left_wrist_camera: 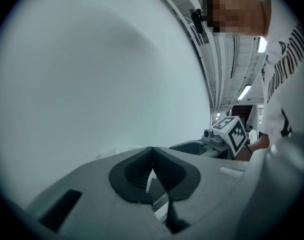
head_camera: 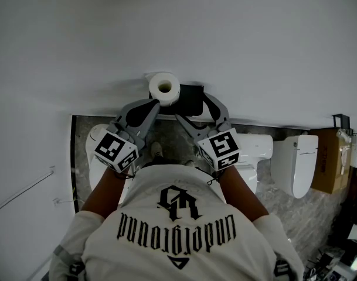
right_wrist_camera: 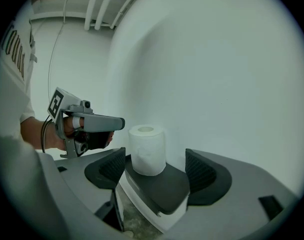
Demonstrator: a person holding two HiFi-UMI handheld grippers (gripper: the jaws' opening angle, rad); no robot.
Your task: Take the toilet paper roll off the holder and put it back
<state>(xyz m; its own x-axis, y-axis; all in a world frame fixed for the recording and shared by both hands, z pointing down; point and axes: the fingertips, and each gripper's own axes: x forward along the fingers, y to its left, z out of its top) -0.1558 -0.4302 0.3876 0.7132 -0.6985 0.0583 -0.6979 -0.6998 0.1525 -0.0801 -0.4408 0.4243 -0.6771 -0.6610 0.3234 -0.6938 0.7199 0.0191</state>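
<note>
The toilet paper roll (head_camera: 165,88) is standing upright on the flat dark top of the holder (head_camera: 191,98), which is mounted on the white wall (head_camera: 237,34). It's at the holder's left end as seen in the head view.

The right gripper (head_camera: 193,107) is wide open and has nothing in it. In the right gripper view, the holder's top (right_wrist_camera: 164,189) runs between the two spread jaws, with the roll (right_wrist_camera: 147,151) sitting at the far end, clear of both pads.

The left gripper (head_camera: 153,104) is fully closed with its pads pressed together, and there's nothing between them in the left gripper view (left_wrist_camera: 152,156). In the head view, its tip is right under the roll, but I can't tell if it's actually touching.

Lower down there's a white toilet (head_camera: 295,163) off to the right, on a grey stone-look floor (head_camera: 284,209).
</note>
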